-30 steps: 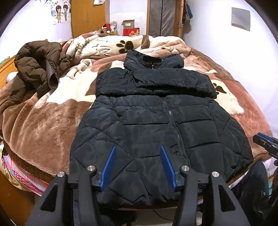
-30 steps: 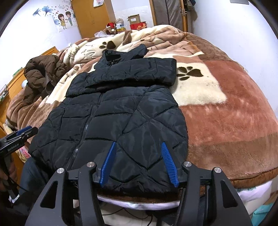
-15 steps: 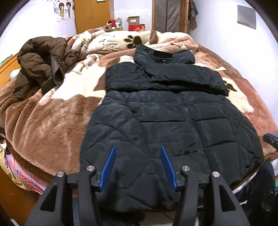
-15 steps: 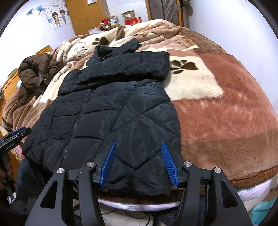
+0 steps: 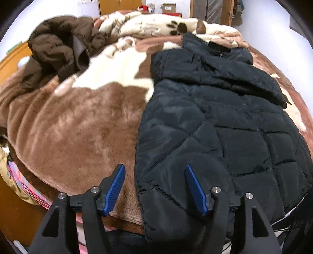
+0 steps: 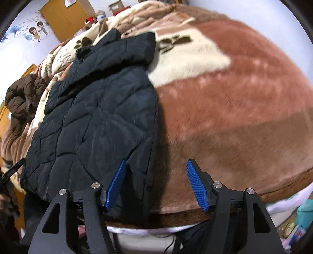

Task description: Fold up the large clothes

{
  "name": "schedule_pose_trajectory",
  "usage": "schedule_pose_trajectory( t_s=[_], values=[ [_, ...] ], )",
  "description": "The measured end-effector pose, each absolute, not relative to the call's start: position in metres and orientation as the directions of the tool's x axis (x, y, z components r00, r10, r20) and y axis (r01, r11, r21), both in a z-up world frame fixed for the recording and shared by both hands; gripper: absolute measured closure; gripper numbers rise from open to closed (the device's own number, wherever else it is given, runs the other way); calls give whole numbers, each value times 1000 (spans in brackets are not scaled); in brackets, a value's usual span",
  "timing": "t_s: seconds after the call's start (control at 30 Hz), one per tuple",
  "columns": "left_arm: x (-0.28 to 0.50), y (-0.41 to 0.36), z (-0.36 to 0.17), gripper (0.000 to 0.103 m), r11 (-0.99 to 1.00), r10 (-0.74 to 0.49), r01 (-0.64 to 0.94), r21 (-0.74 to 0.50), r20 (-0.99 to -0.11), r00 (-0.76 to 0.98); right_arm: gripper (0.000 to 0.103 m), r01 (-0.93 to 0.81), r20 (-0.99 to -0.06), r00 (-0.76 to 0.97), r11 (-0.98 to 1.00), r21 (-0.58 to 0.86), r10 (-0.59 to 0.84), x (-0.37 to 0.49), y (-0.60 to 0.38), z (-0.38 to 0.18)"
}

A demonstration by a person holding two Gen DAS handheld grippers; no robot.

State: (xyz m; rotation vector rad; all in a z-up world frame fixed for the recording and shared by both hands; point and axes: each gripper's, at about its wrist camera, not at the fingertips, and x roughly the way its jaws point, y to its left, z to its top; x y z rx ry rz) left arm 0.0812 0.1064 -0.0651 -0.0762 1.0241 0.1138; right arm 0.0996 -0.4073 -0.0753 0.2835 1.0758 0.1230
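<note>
A black quilted puffer jacket (image 5: pixel 225 127) lies flat and zipped on the bed, sleeves folded across its chest, hem over the near bed edge. My left gripper (image 5: pixel 154 181) hangs over the jacket's lower left corner, its jaws opening; the hem corner lies between the blue pads (image 5: pixel 115 187) without being pressed. In the right wrist view the same jacket (image 6: pixel 93 121) fills the left half. My right gripper (image 6: pixel 156 179) straddles the jacket's right side edge near the hem, its jaws opening too, with nothing gripped.
A brown and cream plush blanket (image 5: pixel 68 127) with paw prints covers the bed (image 6: pixel 234 97). A crumpled brown coat (image 5: pixel 58 46) lies at the far left. Wooden wardrobe doors (image 6: pixel 64 17) and boxes stand behind. The other gripper's tip (image 6: pixel 13 170) shows at the left edge.
Both grippers have sunk closer to the hem and drifted outward to the jacket's lower corners. Their jaws stand wider than before. The jacket has not moved.
</note>
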Motion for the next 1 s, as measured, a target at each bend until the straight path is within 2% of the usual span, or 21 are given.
schedule_pose_trajectory(
  t_s=[0.23, 0.47, 0.5, 0.53, 0.57, 0.6, 0.63, 0.7, 0.83, 1.0],
  values=[
    [83, 100, -90, 29, 988, -7, -133, -79, -883, 469, 39, 11, -858, 408, 937, 348, 314, 105, -395, -94],
    [71, 90, -104, 29, 983, -33, -147, -107, -900, 434, 39, 0, -871, 357, 932, 362, 338, 106, -385, -103],
    [72, 90, -104, 31, 984, -30, -146, -103, -902, 430, 41, -3, -872, 354, 932, 362, 339, 108, -384, -103],
    [73, 88, -104, 38, 985, -31, -141, -99, -905, 425, 56, -12, -869, 345, 927, 374, 355, 108, -382, -103],
    [74, 86, -103, 43, 987, -32, -130, -96, -905, 425, 63, -14, -872, 343, 930, 366, 349, 109, -380, -102],
    [74, 84, -102, 55, 989, -30, -120, -90, -904, 426, 66, -25, -876, 344, 936, 352, 338, 110, -377, -101],
    [74, 81, -98, 69, 992, -28, -102, -80, -900, 434, 76, -37, -874, 348, 936, 349, 340, 110, -374, -97],
    [74, 79, -85, 82, 993, -31, -85, -78, -888, 459, 83, -42, -864, 363, 932, 360, 350, 111, -375, -87],
    [70, 89, -42, 86, 982, -106, -71, -173, -827, 551, 88, -65, -800, 434, 900, 431, 415, 109, -387, -51],
    [57, 89, 10, 86, 983, -118, -32, -182, -749, 652, 88, -123, -732, 519, 886, 448, 442, 95, -394, -2]
  ],
)
